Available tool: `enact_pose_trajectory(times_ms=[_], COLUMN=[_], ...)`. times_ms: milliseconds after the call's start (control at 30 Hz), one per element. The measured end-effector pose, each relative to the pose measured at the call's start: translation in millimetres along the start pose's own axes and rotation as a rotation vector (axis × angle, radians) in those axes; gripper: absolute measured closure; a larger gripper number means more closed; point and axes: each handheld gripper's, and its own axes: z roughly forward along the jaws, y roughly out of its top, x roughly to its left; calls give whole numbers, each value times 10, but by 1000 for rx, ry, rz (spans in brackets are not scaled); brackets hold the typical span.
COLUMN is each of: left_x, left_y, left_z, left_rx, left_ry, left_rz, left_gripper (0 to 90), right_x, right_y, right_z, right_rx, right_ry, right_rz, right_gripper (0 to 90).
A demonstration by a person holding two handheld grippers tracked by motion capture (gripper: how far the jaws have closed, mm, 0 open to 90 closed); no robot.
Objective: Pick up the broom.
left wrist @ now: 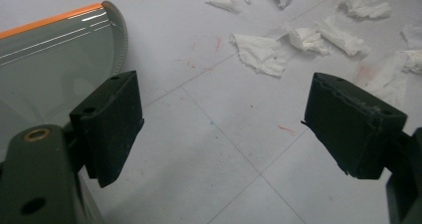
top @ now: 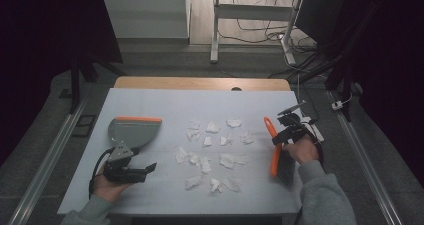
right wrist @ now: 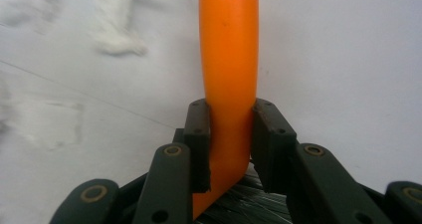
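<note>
The right tool (right wrist: 230, 149) clamps the brush (top: 274, 150) by its stiff, smooth orange handle, right of the paper scraps (top: 212, 147) on the bench (top: 165, 102). The scraps look light and flimsy. The left tool (left wrist: 224, 129) gapes wide beside the dustpan (top: 134, 130).

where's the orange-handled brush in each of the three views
High view: the orange-handled brush is at the table's right side, gripped by the right gripper.
Left gripper view: the brush is not in this picture; the grey dustpan with an orange edge sits at upper left.
Right gripper view: its orange handle rises up the centre, clamped between the black jaws, dark bristles at the bottom.
Shared landmark: the torn white tissue pieces on the white table.
</note>
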Motion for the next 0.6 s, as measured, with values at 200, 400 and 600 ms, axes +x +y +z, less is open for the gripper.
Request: enact_pose_trajectory(times_ms=[200, 400, 600], left_x=[-2, -17, -21], left_y=[10, 46, 89], left_z=[8, 42, 74], left_rx=[-3, -3, -6], left_ry=[4, 6, 16], left_rz=[2, 4, 5], left_gripper=[162, 163, 163], right_x=[-44, -56, -24], right_y=[-54, -111, -145], right_z=[-210, -375, -465], right_rx=[-85, -193, -308], right_ry=[58, 130, 202], right_rz=[1, 10, -7], right_gripper=[714, 713, 713])
